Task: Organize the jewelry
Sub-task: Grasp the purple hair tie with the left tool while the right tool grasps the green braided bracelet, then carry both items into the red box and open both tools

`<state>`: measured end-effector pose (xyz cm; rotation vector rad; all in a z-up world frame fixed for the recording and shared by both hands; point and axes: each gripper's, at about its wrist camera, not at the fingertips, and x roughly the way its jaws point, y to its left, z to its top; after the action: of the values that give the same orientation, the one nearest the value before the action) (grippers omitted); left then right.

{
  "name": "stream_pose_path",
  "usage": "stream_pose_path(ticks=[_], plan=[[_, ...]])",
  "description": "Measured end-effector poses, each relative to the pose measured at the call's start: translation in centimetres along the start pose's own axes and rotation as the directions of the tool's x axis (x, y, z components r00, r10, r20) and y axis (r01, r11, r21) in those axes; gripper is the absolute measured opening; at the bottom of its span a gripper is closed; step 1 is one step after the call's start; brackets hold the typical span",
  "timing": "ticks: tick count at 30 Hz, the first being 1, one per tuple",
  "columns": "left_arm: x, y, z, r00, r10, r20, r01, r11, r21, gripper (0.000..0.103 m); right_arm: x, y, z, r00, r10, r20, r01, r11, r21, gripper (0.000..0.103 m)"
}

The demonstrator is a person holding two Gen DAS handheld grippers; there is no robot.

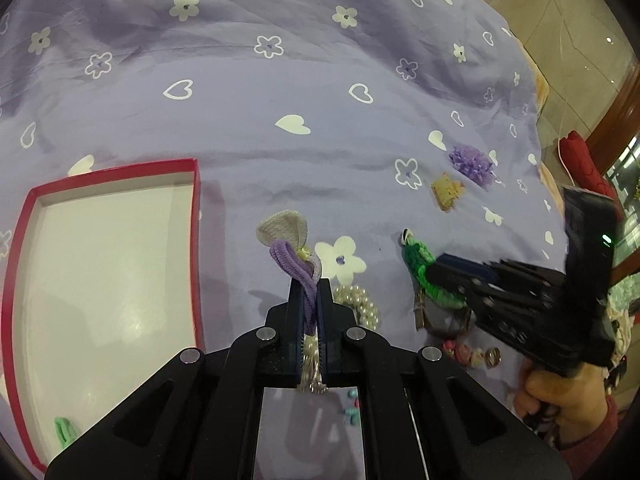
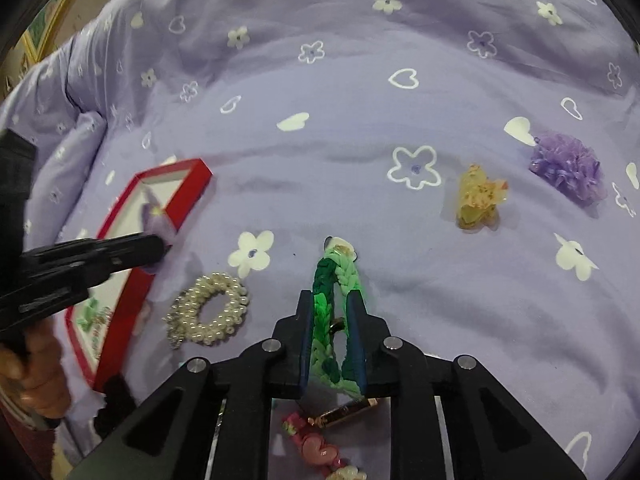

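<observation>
My left gripper (image 1: 309, 286) is shut on a purple hair tie with a grey fabric bow (image 1: 283, 234), held above the bedspread just right of the red-rimmed white box (image 1: 196, 216). My right gripper (image 2: 331, 300) has its jaws around a green braided bracelet (image 2: 334, 276); the fingers press its sides. A pearl scrunchie (image 2: 208, 310) lies between the grippers; it also shows in the left wrist view (image 1: 360, 304). The box (image 2: 188, 196) holds a small green hair clip (image 1: 65, 432).
On the purple flowered bedspread (image 1: 260, 128) lie a yellow claw clip (image 2: 480, 196), a purple frilly scrunchie (image 2: 566, 168), a pink beaded bracelet (image 2: 316, 446) and a gold clip (image 2: 348, 412). A red cushion (image 1: 588, 168) sits off the bed's right edge.
</observation>
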<state>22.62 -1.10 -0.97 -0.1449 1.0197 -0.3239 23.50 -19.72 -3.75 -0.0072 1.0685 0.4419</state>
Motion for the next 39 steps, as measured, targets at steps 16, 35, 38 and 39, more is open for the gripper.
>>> stream_pose_path(ticks=[16, 35, 38, 39], plan=[[-3.6, 2.1, -1.6, 0.999, 0.009, 0.04, -0.008, 1.0, -0.015, 0.004, 0.1, 0.0, 0.7, 0.999, 0.032, 0.021, -0.033, 0.999, 0.038, 0.011], [-6.8, 12.6, -5.0, 0.993, 0.116, 0.012, -0.112, 0.979, -0.172, 0.004, 1.7, 14.5, 1.9, 0.954, 0.298, 0.019, -0.296, 0.953, -0.069, 0.011], [-6.6, 14.3, -5.5, 0.992, 0.125, -0.001, -0.123, 0.971, -0.205, 0.004, 3.0, 16.8, 1.9, 0.95, 0.312, -0.005, -0.311, 0.945, -0.098, 0.011], [-6.5, 14.8, -5.6, 0.992, 0.128, -0.007, -0.126, 0.969, -0.213, 0.004, 3.4, 17.4, 1.9, 0.95, 0.314, -0.011, -0.313, 0.944, -0.104, 0.011]])
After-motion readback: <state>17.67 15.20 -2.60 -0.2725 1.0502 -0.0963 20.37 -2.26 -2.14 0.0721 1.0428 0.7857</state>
